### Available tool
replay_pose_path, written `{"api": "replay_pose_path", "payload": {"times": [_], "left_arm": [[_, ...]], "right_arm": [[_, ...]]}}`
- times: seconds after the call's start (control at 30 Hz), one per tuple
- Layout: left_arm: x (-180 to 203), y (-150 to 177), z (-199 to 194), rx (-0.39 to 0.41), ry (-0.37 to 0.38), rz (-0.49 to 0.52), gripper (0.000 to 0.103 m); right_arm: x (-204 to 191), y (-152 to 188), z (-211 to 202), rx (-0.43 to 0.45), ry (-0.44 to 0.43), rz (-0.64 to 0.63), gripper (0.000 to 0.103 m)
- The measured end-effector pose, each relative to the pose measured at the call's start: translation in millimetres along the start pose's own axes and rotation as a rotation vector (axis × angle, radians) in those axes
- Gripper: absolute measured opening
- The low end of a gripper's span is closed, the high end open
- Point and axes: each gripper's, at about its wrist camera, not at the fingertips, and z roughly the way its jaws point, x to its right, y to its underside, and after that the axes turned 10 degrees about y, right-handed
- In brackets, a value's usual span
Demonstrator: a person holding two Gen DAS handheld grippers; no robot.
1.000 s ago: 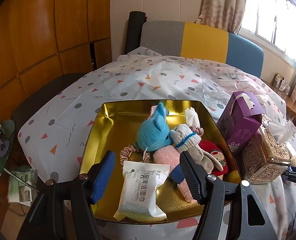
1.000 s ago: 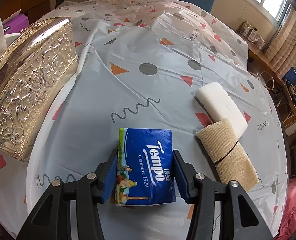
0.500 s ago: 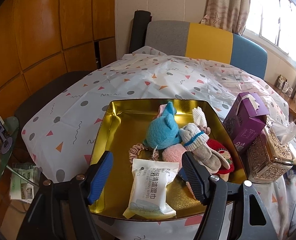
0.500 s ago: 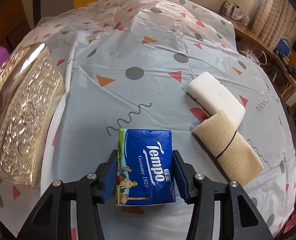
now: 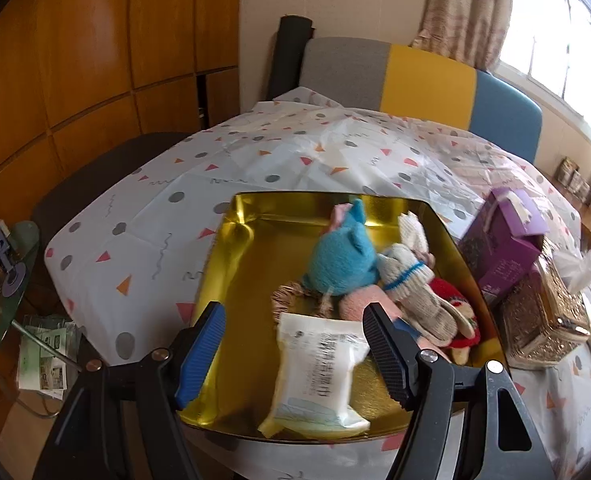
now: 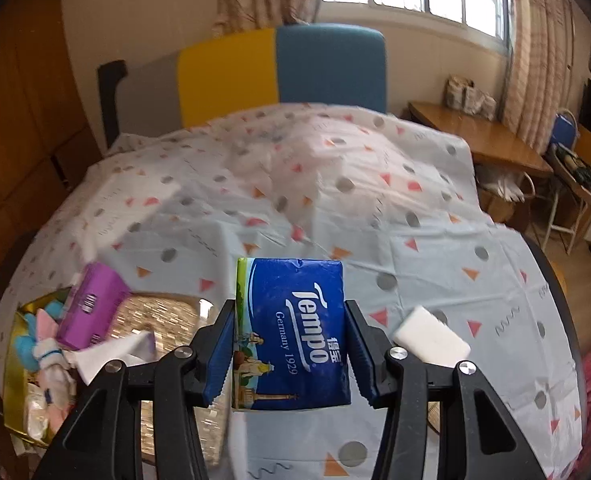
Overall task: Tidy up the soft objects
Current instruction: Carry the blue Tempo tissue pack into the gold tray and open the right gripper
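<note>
- Tempo tissue pack (image 6: pixel 291 332) is sitting upright between the right gripper (image 6: pixel 289 356)'s two blue-padded fingers (image 6: pixel 219 356), which are pinching its sides and holding it in the air above the patterned tablecloth (image 6: pixel 435 240).
- A white sponge block (image 6: pixel 429 336) is lying on the cloth just right of that gripper.
- Left gripper (image 5: pixel 295 356) is hovering with its fingers spread apart and gripping nothing, over the near edge of the gold tray (image 5: pixel 251 280).
- A wet-wipes packet (image 5: pixel 319 372) is lying in the tray under those fingers, beside a blue plush toy (image 5: pixel 341 260) and knitted socks (image 5: pixel 411 284).
- A purple box (image 5: pixel 503 248) and an ornate gold tissue box (image 5: pixel 543 320) are standing just right of the tray.
</note>
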Motion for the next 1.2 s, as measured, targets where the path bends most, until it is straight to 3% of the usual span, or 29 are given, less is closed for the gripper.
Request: {"api": "replay_pose_path", "payload": {"times": [0.1,0.2,0.37,0.5,0.63,0.77,0.87,0.97,1.07,1.2], "left_arm": [[-18.4,-5.2,-3.8,0.020,-0.032,-0.047,0.072],[-39.5,-8.4,-10.3,0.042,-0.071,-0.091,0.072],[-70.3,-8.5,-20.6,0.069,-0.119,-0.142,0.072],[-86.4,-4.5,-23.1,0.069,-0.137,-0.172,0.072],[-96.2,0.6,-22.5,0.057,-0.141,-0.194,0.072],[-99.4,5.9,-20.6,0.045,-0.142,-0.191,0.072],[-99.7,7.8,-18.6,0.042,-0.141,-0.189,0.072],[-97.8,8.7,-17.7,0.040,-0.136,-0.191,0.072],[-91.5,8.5,-19.0,0.044,-0.133,-0.173,0.072],[-79.6,7.0,-21.5,0.052,-0.124,-0.140,0.072]], "right_arm": [[-58.6,-17.3,-37.8,0.087,-0.134,-0.116,0.051],[-132.1,-12.5,-56.9,0.098,-0.273,-0.249,0.052],[-260.8,34.0,-47.0,-0.019,-0.504,-0.427,0.052],[-345.2,74.9,-24.8,-0.142,-0.612,-0.502,0.052],[-398.1,100.4,2.9,-0.233,-0.664,-0.504,0.053],[-426.0,118.9,28.3,-0.322,-0.661,-0.499,0.053],[-424.2,123.9,32.3,-0.354,-0.662,-0.476,0.055],[-413.9,122.4,27.6,-0.343,-0.697,-0.454,0.062],[-402.4,119.0,19.8,-0.311,-0.695,-0.460,0.062],[-383.3,115.7,0.0,-0.213,-0.628,-0.485,0.062]]}}
